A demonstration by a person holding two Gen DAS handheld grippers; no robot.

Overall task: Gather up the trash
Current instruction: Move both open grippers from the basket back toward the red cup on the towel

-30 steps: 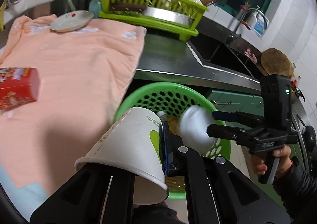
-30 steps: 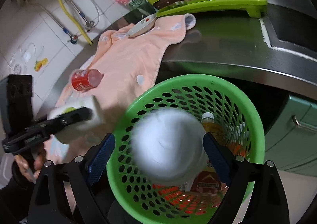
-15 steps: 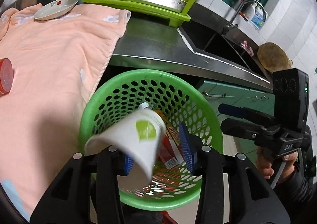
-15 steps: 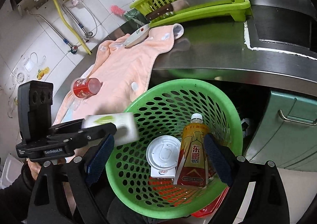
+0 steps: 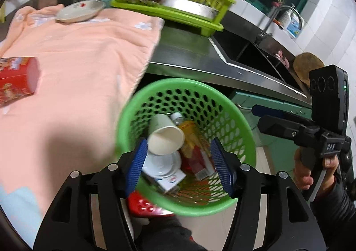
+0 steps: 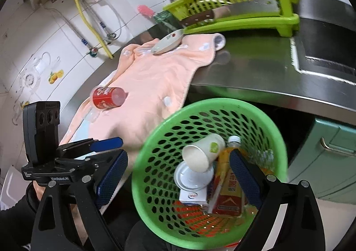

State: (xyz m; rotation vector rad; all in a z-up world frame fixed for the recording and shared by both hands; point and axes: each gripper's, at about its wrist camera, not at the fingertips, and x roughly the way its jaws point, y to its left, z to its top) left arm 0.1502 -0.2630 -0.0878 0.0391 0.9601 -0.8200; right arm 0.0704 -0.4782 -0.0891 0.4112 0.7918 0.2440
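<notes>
White letters "DAS" show on the right tool (image 5: pixel 264 115) in the left wrist view, its jaws wide and empty. Nearer, the left tool (image 5: pixel 178 165) is opening with nothing between its blue pads. Below, a white paper cup (image 5: pixel 165 137) lies in the green basket (image 5: pixel 242 122) on a flat white lid (image 5: pixel 161 163) beside a yellow bottle (image 5: pixel 191 135). From the right wrist, a red can (image 6: pixel 108 97) lies on the peach towel (image 6: pixel 155 82) covering the counter (image 6: pixel 249 73), near a green dish rack (image 6: pixel 233 6).
</notes>
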